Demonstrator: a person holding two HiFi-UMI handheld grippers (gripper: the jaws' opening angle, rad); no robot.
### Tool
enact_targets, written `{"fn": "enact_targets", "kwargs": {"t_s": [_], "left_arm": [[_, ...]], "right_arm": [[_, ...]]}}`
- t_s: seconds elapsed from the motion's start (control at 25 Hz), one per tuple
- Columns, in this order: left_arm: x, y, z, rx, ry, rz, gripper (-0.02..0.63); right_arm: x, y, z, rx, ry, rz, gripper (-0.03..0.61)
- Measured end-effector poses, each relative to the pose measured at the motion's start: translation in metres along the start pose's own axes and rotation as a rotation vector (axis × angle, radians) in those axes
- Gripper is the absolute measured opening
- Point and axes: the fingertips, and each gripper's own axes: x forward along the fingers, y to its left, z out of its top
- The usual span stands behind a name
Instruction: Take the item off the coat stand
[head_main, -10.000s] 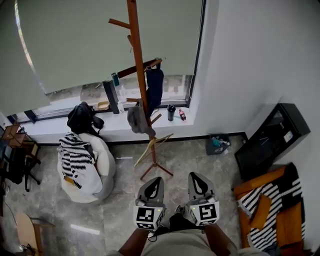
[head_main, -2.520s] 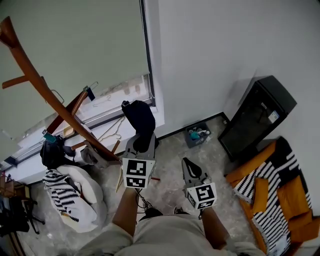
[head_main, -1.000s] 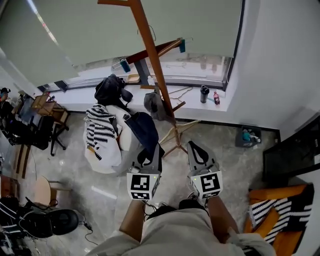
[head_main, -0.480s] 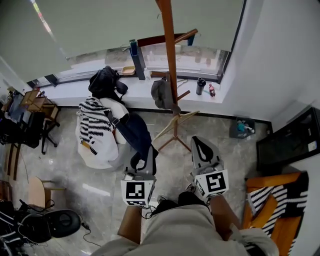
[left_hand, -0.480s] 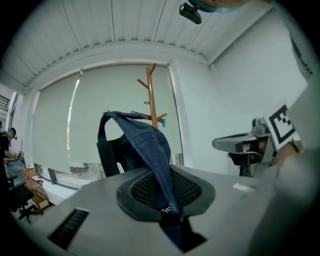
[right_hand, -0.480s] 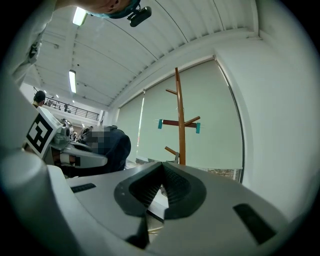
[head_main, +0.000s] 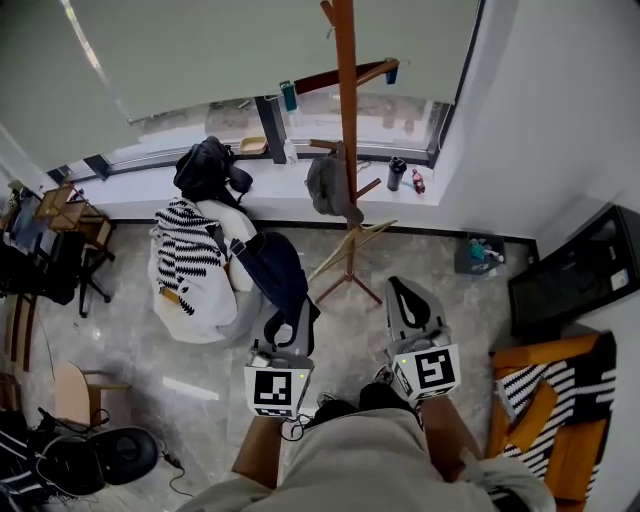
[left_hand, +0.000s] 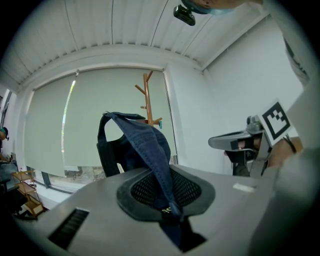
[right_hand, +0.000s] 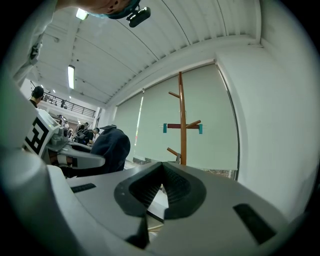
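My left gripper (head_main: 291, 322) is shut on a strap of the dark navy item (head_main: 273, 266), which hangs off the wooden coat stand (head_main: 347, 150) and to its left. In the left gripper view the navy item (left_hand: 134, 145) rises from between the pads, with the left gripper (left_hand: 166, 199) pinching its strap. A grey hat (head_main: 325, 186) still hangs on the stand. My right gripper (head_main: 403, 296) is beside the left one, shut and holding nothing. In the right gripper view the right gripper (right_hand: 161, 186) points toward the coat stand (right_hand: 182, 120).
A white beanbag with a striped cloth (head_main: 186, 281) lies at the left. A black backpack (head_main: 206, 170) and bottles (head_main: 398, 172) sit on the windowsill. A black cabinet (head_main: 574, 274) and an orange seat (head_main: 545, 400) stand at the right. Wooden hangers (head_main: 347, 250) lean at the stand's foot.
The navy item, once hung on the stand's arm, is now off it in my left gripper. Over the last second both grippers and the item have barely shifted in view.
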Motion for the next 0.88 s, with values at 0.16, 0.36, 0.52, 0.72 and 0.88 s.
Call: {"fn": "enact_targets", "kwargs": {"t_s": [0.16, 0.36, 0.52, 0.72, 0.88], "left_arm": [[-0.003, -0.006, 0.005, 0.017, -0.018, -0.014, 0.061], [-0.005, -0.011, 0.006, 0.014, -0.023, -0.038, 0.061], [-0.005, -0.009, 0.006, 0.012, -0.024, -0.035, 0.060], [-0.007, -0.008, 0.008, 0.008, -0.026, -0.039, 0.061], [-0.008, -0.007, 0.007, 0.006, -0.027, -0.037, 0.060]], "right_arm": [[-0.005, 0.004, 0.005, -0.014, -0.007, -0.011, 0.005], [-0.008, 0.003, 0.008, -0.012, -0.013, -0.027, 0.005], [-0.008, 0.004, 0.008, -0.019, -0.006, -0.028, 0.005], [-0.008, 0.007, 0.009, -0.020, -0.005, -0.028, 0.005], [-0.005, 0.010, 0.010, -0.023, -0.011, -0.022, 0.005]]}}
